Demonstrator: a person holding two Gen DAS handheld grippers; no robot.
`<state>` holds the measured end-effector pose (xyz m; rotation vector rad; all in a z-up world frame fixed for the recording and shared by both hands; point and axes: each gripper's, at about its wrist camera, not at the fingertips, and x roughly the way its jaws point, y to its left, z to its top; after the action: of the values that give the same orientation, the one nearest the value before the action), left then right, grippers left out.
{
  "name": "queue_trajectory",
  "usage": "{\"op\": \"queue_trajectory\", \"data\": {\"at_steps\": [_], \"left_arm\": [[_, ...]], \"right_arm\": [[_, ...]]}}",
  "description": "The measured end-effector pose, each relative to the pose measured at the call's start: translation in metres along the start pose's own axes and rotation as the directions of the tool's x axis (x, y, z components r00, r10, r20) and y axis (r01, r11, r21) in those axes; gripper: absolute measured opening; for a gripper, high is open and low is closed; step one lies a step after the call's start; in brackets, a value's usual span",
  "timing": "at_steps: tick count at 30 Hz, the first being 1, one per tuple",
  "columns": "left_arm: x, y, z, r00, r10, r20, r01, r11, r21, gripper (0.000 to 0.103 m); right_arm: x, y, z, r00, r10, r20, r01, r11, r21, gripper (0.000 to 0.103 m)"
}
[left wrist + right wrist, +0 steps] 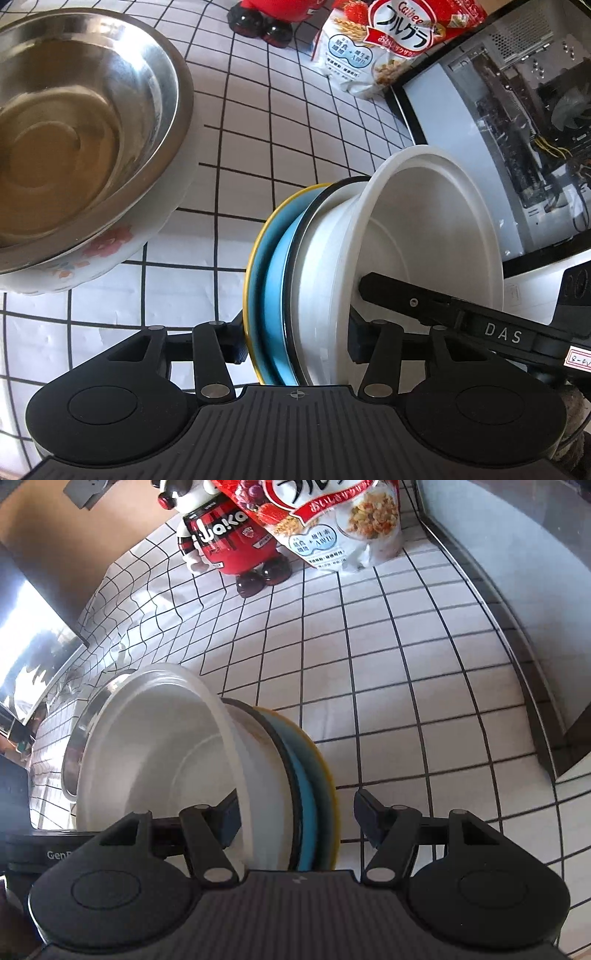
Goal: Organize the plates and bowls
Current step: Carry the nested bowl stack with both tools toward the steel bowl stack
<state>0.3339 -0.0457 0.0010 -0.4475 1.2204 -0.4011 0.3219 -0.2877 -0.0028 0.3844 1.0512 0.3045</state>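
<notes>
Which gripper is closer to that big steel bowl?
Left. The left gripper, clamping the plate stack, has the steel bowl just beside it. From the right gripper, the bowl's rim only peeks out behind the stack.

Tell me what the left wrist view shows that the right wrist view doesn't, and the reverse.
Only the left wrist view shows the steel bowl fully, nested in a floral bowl, an open computer case, and the right gripper reaching into the white bowl.

Only the right wrist view shows the red mascot figure's body and a bright screen at left.

Both show the white bowl stacked with a blue plate and yellow-rimmed plate, held on edge, the cereal bag, and the grid tablecloth.
</notes>
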Motion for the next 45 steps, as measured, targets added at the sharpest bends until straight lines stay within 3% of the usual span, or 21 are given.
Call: {"op": "queue_trajectory", "data": {"at_steps": [11,23,35,45], "left_arm": [[0.002,-0.002,0.002,1.0,0.018,-0.019,-0.019,1.0,-0.011,0.053],[0.003,-0.003,-0.001,0.999,0.034,-0.036,-0.035,0.999,-0.014,0.054],[0.006,-0.006,0.0,0.998,0.048,-0.039,-0.048,0.999,-0.004,0.054],[0.0,-0.015,0.0,0.994,0.103,-0.037,-0.099,0.992,0.08,0.049]], "right_arm": [[0.0,-0.001,-0.004,1.0,0.01,-0.019,-0.011,1.0,-0.003,0.067],[0.001,-0.007,-0.003,0.996,0.08,-0.029,-0.079,0.996,0.039,0.067],[0.002,-0.008,-0.005,0.994,0.103,-0.036,-0.101,0.994,0.043,0.06],[0.001,-0.007,-0.005,0.995,0.097,-0.038,-0.095,0.995,0.042,0.06]]}}
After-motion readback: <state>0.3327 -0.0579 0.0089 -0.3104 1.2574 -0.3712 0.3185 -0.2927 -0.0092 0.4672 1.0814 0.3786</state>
